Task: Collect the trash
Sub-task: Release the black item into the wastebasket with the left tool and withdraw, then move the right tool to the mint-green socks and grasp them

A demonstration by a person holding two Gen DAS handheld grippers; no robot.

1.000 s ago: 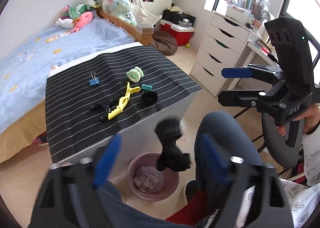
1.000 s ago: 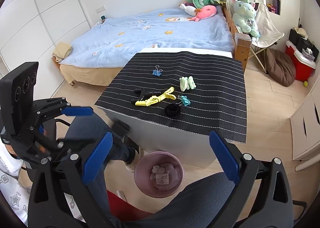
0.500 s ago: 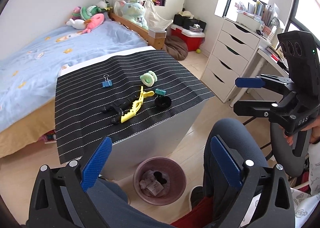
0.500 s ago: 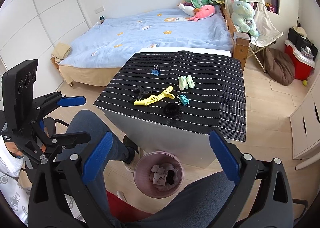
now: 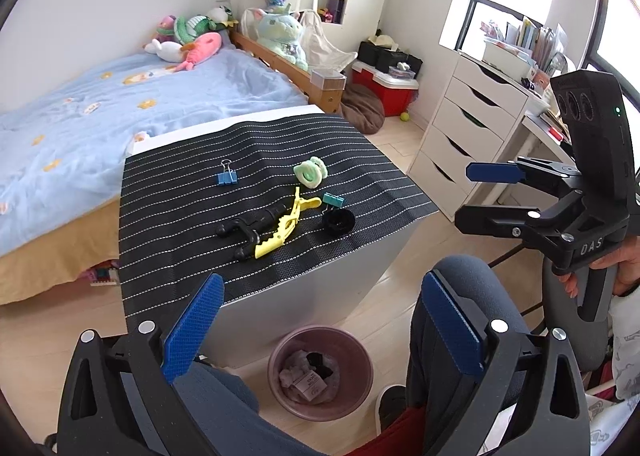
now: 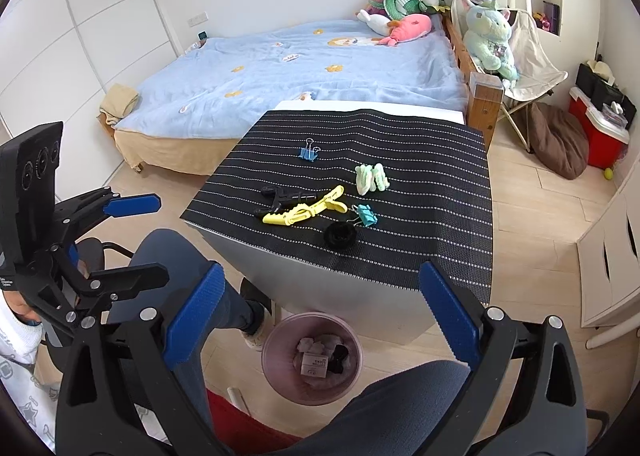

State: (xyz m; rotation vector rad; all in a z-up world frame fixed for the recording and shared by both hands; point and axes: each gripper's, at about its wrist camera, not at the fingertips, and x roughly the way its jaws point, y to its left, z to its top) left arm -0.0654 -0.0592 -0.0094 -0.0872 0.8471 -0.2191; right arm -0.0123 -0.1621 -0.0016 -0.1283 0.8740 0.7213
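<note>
A pink trash bin (image 5: pixel 320 372) (image 6: pixel 312 360) stands on the floor in front of the table; it holds crumpled paper, a small box and a black piece. My left gripper (image 5: pixel 320 324) is open and empty above the bin. My right gripper (image 6: pixel 316 316) is open and empty, also held back over the bin. On the black striped mat (image 5: pixel 180 196) lie a yellow clip (image 5: pixel 286 228), a black clip (image 5: pixel 248 230), a black ring (image 5: pixel 338 222), a teal binder clip (image 5: pixel 332 200), a blue binder clip (image 5: pixel 228 176) and a green curled piece (image 5: pixel 310 172).
The person's knees (image 5: pixel 464 296) sit beside the bin. A bed (image 6: pixel 300 68) lies behind the table. White drawers (image 5: pixel 468 128) stand to the right. The other gripper shows in each view: right gripper (image 5: pixel 496 192), left gripper (image 6: pixel 132 240).
A black piece dropped from my left gripper into the bin. Both grippers have since risen a little, and the view now looks further over the table.
</note>
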